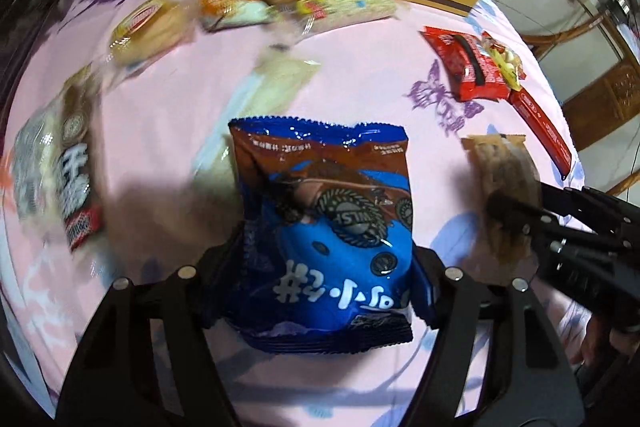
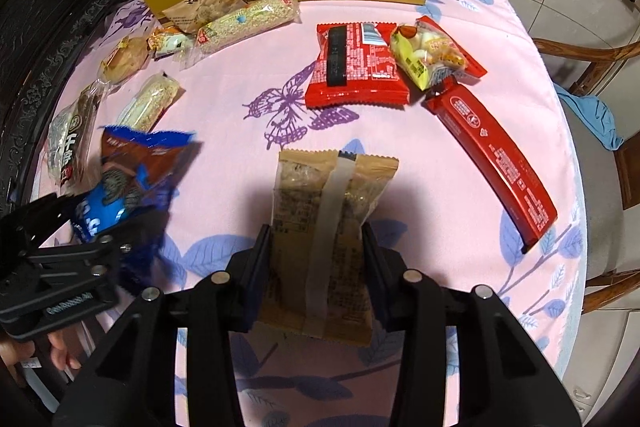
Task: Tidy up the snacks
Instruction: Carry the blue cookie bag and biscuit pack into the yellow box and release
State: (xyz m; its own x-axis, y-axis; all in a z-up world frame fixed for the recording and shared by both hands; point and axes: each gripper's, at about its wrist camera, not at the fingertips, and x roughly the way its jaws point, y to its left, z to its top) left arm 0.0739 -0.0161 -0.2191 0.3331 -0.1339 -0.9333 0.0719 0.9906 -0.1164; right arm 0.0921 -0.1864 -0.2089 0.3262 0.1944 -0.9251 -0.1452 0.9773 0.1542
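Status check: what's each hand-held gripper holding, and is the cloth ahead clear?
Left hand-held gripper shut on blue cookie bag. Right hand-held gripper shut on tan snack pack. Red packets lie ahead.

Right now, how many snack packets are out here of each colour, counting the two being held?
Red packets: 2
Blue packet: 1
Tan packets: 2
Yellow packet: 1
Orange-and-white packet: 1
Clear-wrapped snacks: 4
Total: 11

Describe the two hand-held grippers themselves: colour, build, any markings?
Both are matte black plastic with angular, ribbed finger arms and round silver pins at the joints. The left hand-held gripper carries small white lettering on its body. The right hand-held gripper shows none. No cables visible.
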